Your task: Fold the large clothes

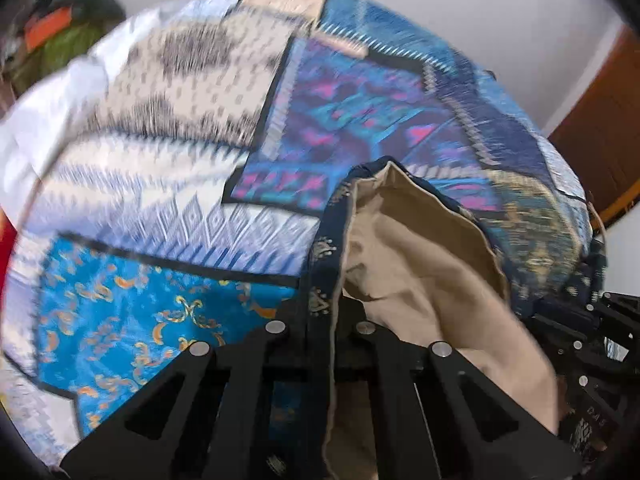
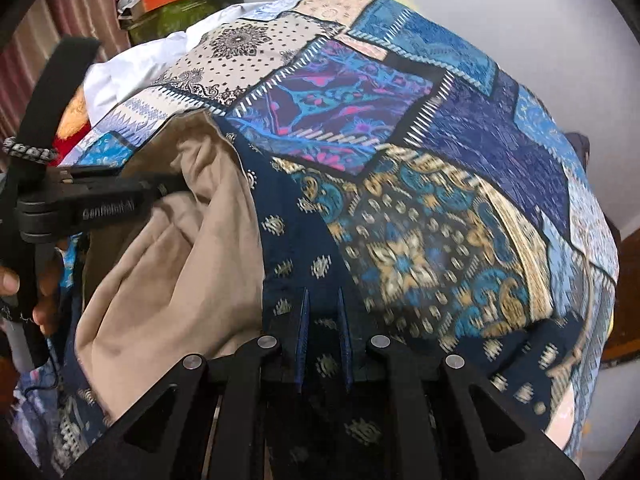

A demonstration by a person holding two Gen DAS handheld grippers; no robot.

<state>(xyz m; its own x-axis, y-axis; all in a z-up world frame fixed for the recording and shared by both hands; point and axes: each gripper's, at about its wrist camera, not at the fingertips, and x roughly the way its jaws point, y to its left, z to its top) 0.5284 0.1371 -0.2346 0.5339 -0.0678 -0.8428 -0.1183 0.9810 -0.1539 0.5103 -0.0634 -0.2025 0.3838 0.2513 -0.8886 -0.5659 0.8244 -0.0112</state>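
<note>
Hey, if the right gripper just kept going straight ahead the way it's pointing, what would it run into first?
The patchwork cloth itself. The right gripper already has its dark blue border between its fingers, and the fabric billows up directly ahead. What lies behind it is hidden.

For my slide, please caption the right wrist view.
Right gripper pinches patchwork cloth, beige lining showing; left gripper alongside.

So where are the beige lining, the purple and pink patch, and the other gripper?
beige lining [image 2: 168, 264], right wrist view, on its bunched folds.
purple and pink patch [image 1: 352, 120], left wrist view, patch centre.
left gripper [image 2: 176, 189], right wrist view, at its fingertips.
</note>
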